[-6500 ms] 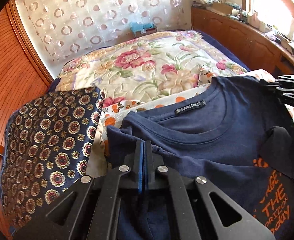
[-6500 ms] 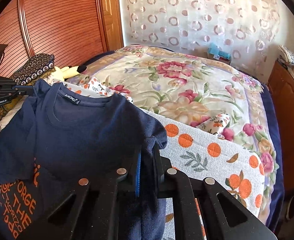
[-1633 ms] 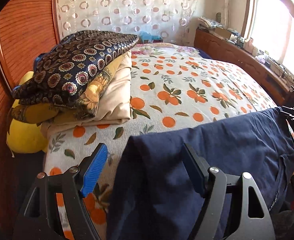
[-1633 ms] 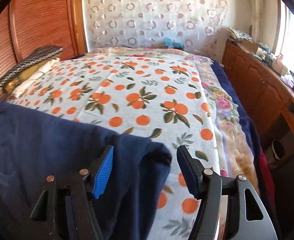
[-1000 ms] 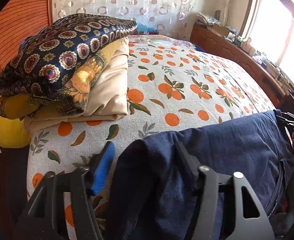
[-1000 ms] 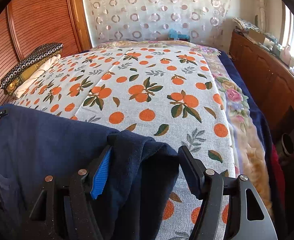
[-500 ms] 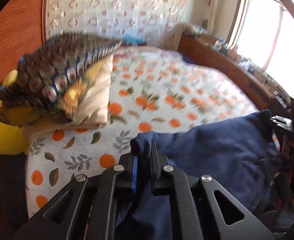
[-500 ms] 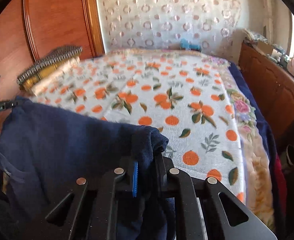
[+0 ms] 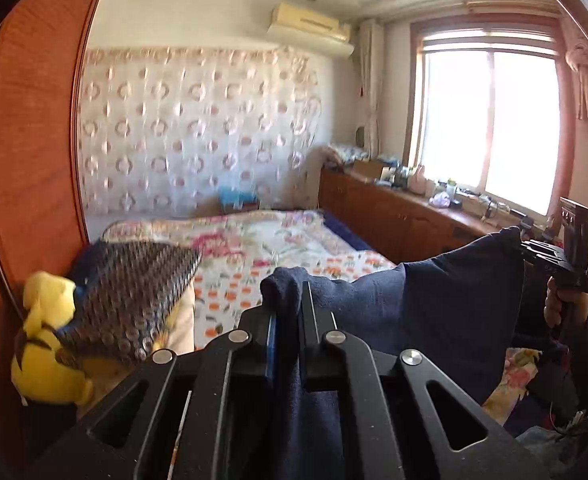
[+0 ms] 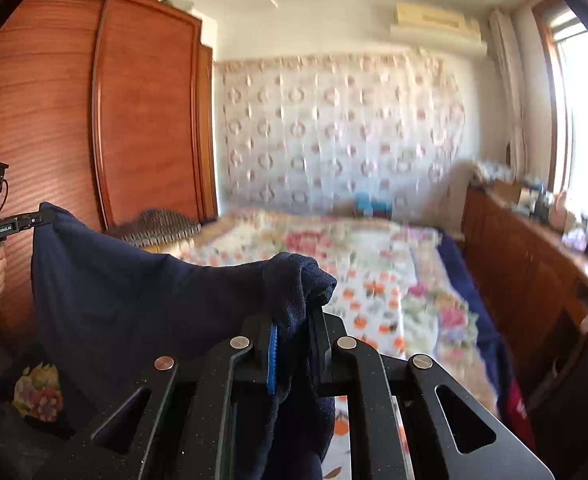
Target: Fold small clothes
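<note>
Holding the dark navy cotton T-shirt (image 9: 446, 304) up off the bed, you are pinching one bunched end of its top edge in the left black two-finger gripper (image 9: 287, 312), whose jaws are pressed together on the cloth, and the other end in the right black two-finger gripper (image 10: 294, 320), likewise clamped on a wad of the same fabric. Between the two pinches the shirt's edge is running crosswise in front of you, sagging a little in the middle, while the body of the garment is hanging down from that line; its long axis is therefore lying from gripper to gripper, side to side, not toward the far wall. Ahead and below, the bed covered with the white orange-print blanket (image 9: 229, 288) is lying beyond the hanging cloth, so the shirt is sitting between you and the free surface. To your left, the stack of folded patterned bedding (image 9: 133, 300) and the yellow plush toy (image 9: 45, 344) are crowding that side of the bed, whereas the right side by the brown wooden cabinet (image 10: 534, 272) is looking more open. Neither hand is looking nearer the bed than the other, judging by how level the edge is hanging.
</note>
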Demonstrator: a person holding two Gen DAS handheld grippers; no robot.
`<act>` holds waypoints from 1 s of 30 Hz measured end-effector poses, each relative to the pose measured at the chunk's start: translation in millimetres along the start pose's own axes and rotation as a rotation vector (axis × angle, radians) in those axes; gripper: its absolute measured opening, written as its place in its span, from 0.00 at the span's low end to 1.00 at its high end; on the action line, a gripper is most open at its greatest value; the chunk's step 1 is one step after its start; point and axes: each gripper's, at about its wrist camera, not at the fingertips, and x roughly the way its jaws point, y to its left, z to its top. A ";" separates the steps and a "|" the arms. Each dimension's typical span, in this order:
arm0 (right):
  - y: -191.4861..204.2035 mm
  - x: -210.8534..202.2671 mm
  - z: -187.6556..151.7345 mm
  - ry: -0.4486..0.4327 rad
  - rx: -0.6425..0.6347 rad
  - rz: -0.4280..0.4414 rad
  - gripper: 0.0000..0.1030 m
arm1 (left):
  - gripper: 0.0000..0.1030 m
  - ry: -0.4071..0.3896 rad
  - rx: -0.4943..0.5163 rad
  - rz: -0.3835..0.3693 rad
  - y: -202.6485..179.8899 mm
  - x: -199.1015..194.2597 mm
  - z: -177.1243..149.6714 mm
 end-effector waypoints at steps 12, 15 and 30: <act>-5.4 -22.3 74.3 -0.125 -0.105 -0.088 0.11 | 0.09 -0.098 0.065 0.056 10.0 25.1 78.3; -2.2 25.4 76.7 -0.076 -0.110 -0.111 0.11 | 0.09 -0.049 0.061 0.074 17.9 72.4 81.6; -11.5 312.8 -5.3 0.381 0.002 -0.226 0.34 | 0.46 0.275 0.053 0.127 31.0 258.6 -17.8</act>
